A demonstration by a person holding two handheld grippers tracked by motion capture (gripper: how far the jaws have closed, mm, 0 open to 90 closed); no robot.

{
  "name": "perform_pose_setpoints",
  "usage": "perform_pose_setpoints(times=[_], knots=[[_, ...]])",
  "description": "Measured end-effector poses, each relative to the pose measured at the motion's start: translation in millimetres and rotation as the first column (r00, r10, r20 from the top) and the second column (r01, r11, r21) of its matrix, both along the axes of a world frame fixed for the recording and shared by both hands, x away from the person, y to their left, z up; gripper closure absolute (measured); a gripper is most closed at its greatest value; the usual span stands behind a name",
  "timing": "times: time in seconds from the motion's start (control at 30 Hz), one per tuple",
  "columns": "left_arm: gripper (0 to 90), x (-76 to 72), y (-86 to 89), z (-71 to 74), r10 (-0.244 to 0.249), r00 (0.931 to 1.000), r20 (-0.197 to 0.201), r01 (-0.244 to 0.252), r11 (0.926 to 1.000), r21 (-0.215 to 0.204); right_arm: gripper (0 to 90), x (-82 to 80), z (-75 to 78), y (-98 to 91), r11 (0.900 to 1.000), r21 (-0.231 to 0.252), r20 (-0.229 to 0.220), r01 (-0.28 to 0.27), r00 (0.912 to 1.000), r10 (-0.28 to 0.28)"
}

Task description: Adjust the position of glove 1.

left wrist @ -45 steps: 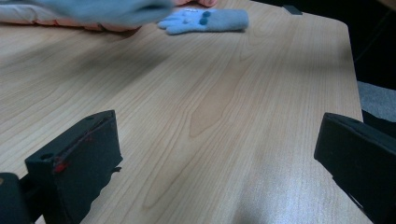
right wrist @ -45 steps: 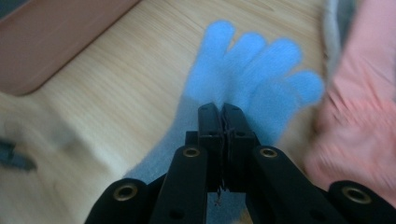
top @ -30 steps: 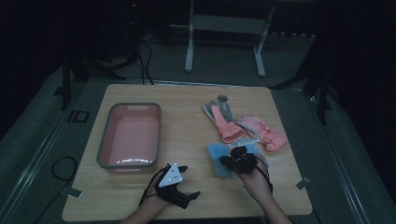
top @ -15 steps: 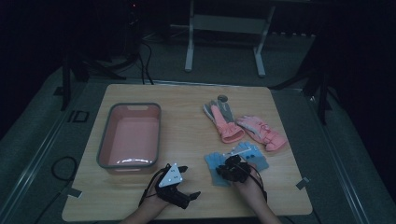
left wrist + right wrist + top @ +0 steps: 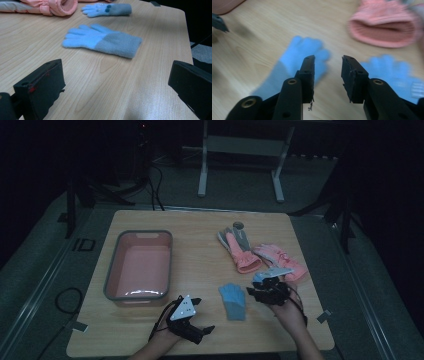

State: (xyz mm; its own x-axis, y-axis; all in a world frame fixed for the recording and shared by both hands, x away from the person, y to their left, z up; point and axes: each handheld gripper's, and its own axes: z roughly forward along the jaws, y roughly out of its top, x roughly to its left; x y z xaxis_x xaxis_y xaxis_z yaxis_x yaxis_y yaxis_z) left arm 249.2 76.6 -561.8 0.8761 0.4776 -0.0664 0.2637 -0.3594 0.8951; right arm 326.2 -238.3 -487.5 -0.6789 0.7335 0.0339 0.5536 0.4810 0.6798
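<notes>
A light blue knit glove with a grey cuff [image 5: 234, 301] [image 5: 102, 41] [image 5: 295, 61] lies flat on the wooden table [image 5: 200, 270], near its front. Its mate [image 5: 273, 272] [image 5: 107, 9] [image 5: 392, 72] lies just to the right, partly under my right hand. My right gripper [image 5: 258, 289] [image 5: 328, 58] hovers between the two blue gloves, its jaws open with nothing in the gap. My left gripper [image 5: 201, 316] [image 5: 116, 66] rests low by the front edge, to the left of the nearer glove, its jaws wide open and holding nothing.
A pink tub with a grey rim [image 5: 137, 265] stands at the table's left. Two pink gloves [image 5: 240, 251] [image 5: 281, 261] lie at the back right, and one cuff [image 5: 384, 27] is just beyond my right gripper. A small round object [image 5: 238, 225] sits behind them.
One blue glove now lies apart from the other, to the front left. My right gripper has drawn back to the right, off it. The left gripper has stayed put.
</notes>
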Motion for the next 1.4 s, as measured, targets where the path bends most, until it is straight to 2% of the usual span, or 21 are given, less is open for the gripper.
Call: perform_pose_setpoints(times=[0.07, 0.17, 0.3, 0.47, 0.57, 0.63, 0.8, 1.0, 1.03, 1.1, 1.2, 1.23, 1.4], knots=[[0.6, 0.2, -0.1, 0.0, 0.000, 1.0000, -0.002, 0.000, 1.0000, 0.001, 63.7, 5.8, 2.8, -16.3, 0.9999, -0.011, 0.015, -0.001, 0.9999, 0.001], [0.6, 0.2, -0.1, 0.0, 0.000, 1.0000, -0.003, 0.000, 1.0000, 0.001, 63.7, 15.0, 0.9, -37.3, 0.9979, -0.064, 0.032, -0.009, 0.9994, 0.011], [0.6, 0.5, 0.2, 0.0, 0.002, 1.0000, -0.005, -0.002, 1.0000, -0.001, 63.7, 27.1, -10.3, -58.6, 0.9960, -0.087, -0.001, -0.019, 0.9998, 0.019], [0.6, 0.5, -0.1, 0.0, 0.002, 1.0000, -0.005, -0.002, 1.0000, 0.001, 63.2, 38.5, -28.2, -70.6, 0.9963, -0.082, -0.036, -0.026, 0.9991, 0.023], [0.6, 0.6, 0.5, 0.0, 0.004, 1.0000, -0.005, -0.004, 1.0000, -0.002, 62.7, 42.6, -38.4, -72.8, 0.9972, -0.066, -0.045, -0.035, 0.9985, 0.032], [0.6, 0.9, 1.1, 0.0, 0.004, 1.0000, -0.008, -0.004, 1.0000, -0.006, 62.5, 44.0, -47.4, -71.4, 0.9933, -0.107, -0.060, -0.045, 0.9974, 0.039], [0.6, 1.1, 1.0, 0.0, 0.004, 0.9999, -0.010, -0.004, 1.0000, -0.005, 65.1, 40.2, -52.4, -72.9, 0.9966, -0.075, -0.026, -0.034, 0.9992, 0.032], [0.6, 1.2, 0.8, 0.0, 0.007, 0.9999, -0.013, -0.007, 1.0000, -0.005, 82.0, 31.8, -57.1, -72.0, 0.9991, -0.041, 0.018, -0.004, 0.9998, 0.005], [0.6, 1.3, 0.8, 0.0, 0.007, 0.9999, -0.013, -0.007, 1.0000, -0.004, 82.8, 30.8, -56.7, -70.7, 0.9989, -0.046, 0.017, 0.005, 0.9998, -0.004], [0.6, 1.4, 0.7, 0.0, 0.007, 0.9999, -0.014, -0.008, 1.0000, -0.003, 83.8, 29.7, -56.2, -69.1, 0.9998, -0.020, -0.010, 0.009, 0.9999, -0.010], [0.6, 0.6, 1.0, 0.0, 0.008, 1.0000, -0.005, -0.008, 0.9999, -0.006, 85.2, 25.6, -52.9, -65.0, 0.9992, -0.022, -0.010, 0.035, 0.9993, -0.035], [0.6, 0.5, 1.0, 0.0, 0.008, 1.0000, -0.004, -0.008, 1.0000, -0.006, 85.6, 22.6, -49.5, -62.8, 0.9986, -0.026, -0.006, 0.046, 0.9989, -0.046], [0.6, 0.6, 0.4, 0.1, 0.008, 1.0000, -0.002, -0.008, 1.0000, -0.003, 86.2, 1.8, -27.6, -51.5, 0.9891, 0.025, -0.013, 0.145, 0.9894, -0.145]])
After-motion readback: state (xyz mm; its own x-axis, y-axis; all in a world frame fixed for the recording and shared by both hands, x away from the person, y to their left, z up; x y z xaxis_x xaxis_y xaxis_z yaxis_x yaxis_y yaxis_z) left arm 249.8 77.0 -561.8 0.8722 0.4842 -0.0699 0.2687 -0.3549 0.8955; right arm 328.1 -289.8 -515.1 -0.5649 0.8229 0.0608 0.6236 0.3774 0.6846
